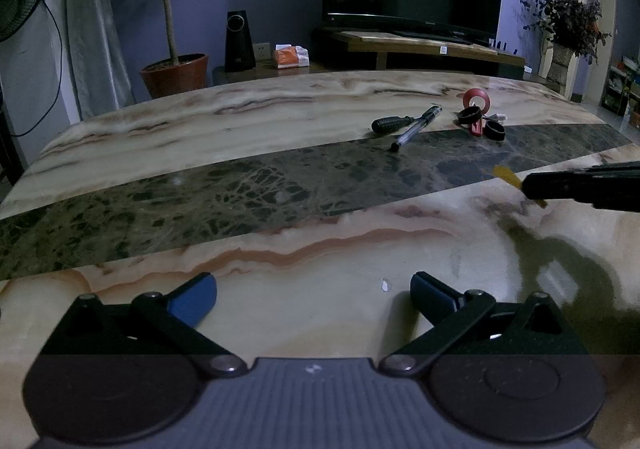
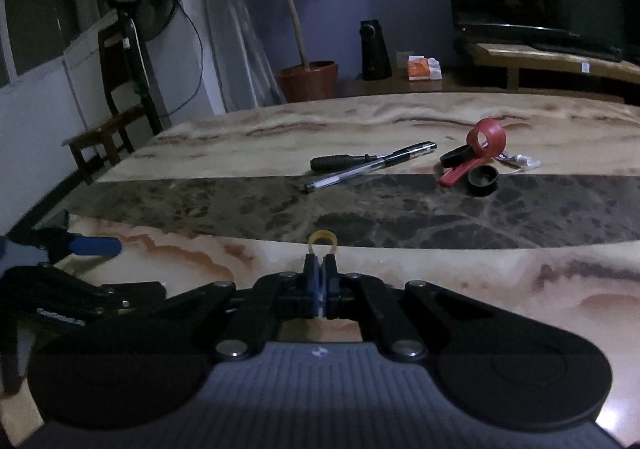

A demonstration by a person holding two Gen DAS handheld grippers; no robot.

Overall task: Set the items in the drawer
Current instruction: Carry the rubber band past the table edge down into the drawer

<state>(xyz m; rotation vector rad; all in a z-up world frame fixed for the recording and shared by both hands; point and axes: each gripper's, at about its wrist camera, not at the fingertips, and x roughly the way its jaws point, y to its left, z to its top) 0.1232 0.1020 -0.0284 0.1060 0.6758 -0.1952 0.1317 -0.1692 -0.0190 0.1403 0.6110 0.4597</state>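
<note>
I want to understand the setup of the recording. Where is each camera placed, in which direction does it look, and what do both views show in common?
Left wrist: sits behind the open left gripper, low over the marble table, facing the television; the right gripper enters at its right edge.
Right wrist: sits behind the right gripper, shut on a yellow rubber band, facing the same way; the left gripper shows at far left.
Shared: screwdriver, pen, red clip, potted plant, speaker.

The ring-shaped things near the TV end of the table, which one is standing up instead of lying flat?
The red ring. It stands on edge with its hole facing sideways, while the two black rings, one beside it and one nearer, lie flat on the table.
</note>
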